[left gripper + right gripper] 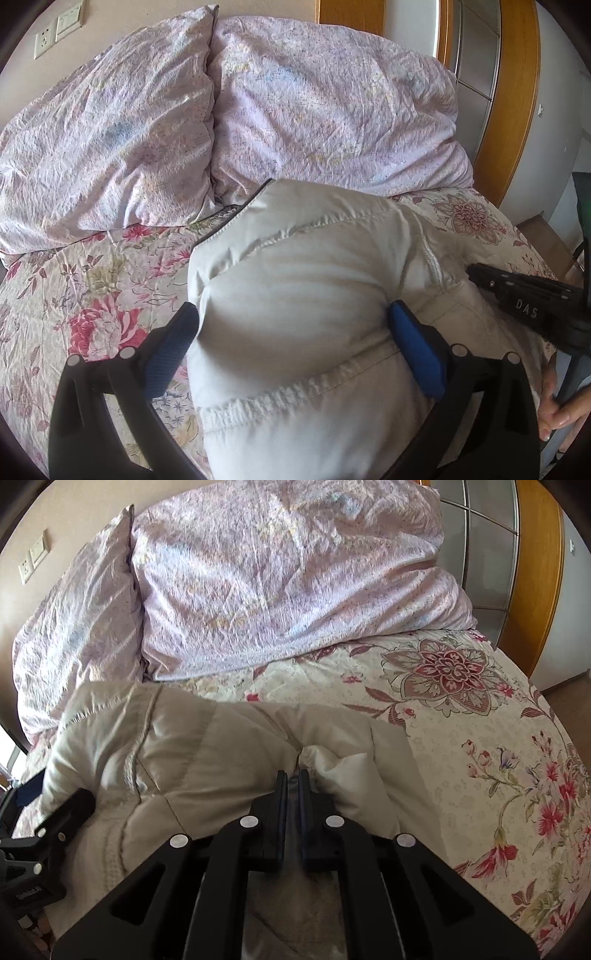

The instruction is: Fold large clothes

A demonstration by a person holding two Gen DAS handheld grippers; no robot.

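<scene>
A white padded jacket [295,295] lies bunched on the flowered bedspread [92,295]. In the left wrist view my left gripper [293,332] stands wide open. The jacket's puffy bulk fills the space between its blue pads [173,343], and a dark zip edge runs along the jacket's upper left. In the right wrist view my right gripper [293,775] is shut on a pinched fold of the jacket [184,746] near the middle of its near edge. The right gripper's black body [517,295] enters the left wrist view from the right. The left gripper's finger [66,812] shows at the far left of the right wrist view.
Two crumpled lilac pillows [110,147] [332,110] lie behind the jacket at the head of the bed. A wooden door frame [517,92] stands at the right, wall sockets [55,29] at the upper left. A person's hand [554,406] holds the right gripper's handle. Bare bedspread [480,738] stretches to the jacket's right.
</scene>
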